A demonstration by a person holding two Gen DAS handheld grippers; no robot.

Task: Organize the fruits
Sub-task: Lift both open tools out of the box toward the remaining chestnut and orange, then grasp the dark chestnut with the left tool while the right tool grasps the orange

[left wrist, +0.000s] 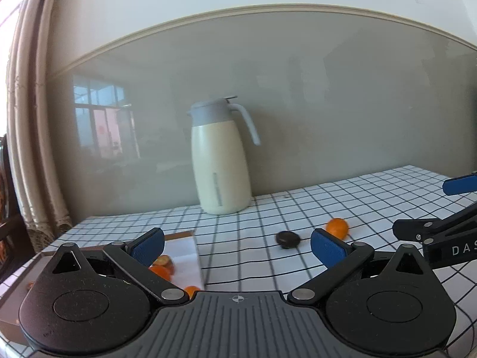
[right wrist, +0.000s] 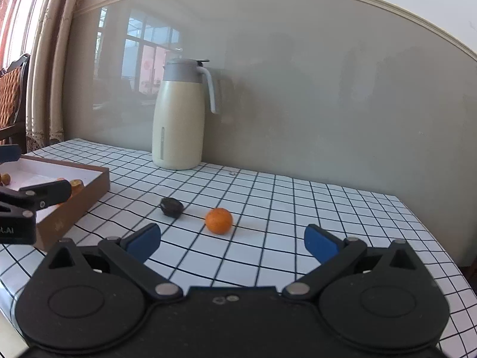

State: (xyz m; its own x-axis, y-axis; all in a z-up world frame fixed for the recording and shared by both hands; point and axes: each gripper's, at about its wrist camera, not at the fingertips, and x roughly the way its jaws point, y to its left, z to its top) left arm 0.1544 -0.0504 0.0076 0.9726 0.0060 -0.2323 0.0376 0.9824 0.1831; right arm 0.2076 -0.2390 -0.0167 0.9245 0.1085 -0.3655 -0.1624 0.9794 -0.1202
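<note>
An orange mandarin [right wrist: 218, 220] lies on the checked tablecloth, just ahead of my right gripper [right wrist: 232, 243], which is open and empty. The mandarin also shows in the left wrist view [left wrist: 337, 228], partly behind a fingertip. A brown box with a white inside [right wrist: 89, 179] sits at the left and holds several small orange fruits [right wrist: 76, 185]. My left gripper [left wrist: 237, 246] is open and empty, hovering over the box's right edge [left wrist: 190, 256], with orange fruits [left wrist: 162, 267] below its left finger. The right gripper's fingers [left wrist: 459, 185] show at the far right of the left view.
A small dark round object [right wrist: 171, 205] lies on the cloth left of the mandarin, also in the left view [left wrist: 287, 238]. A cream thermos jug with grey lid [right wrist: 180, 113] stands against the back wall. Curtains and a wooden chair [right wrist: 12, 95] are at the left.
</note>
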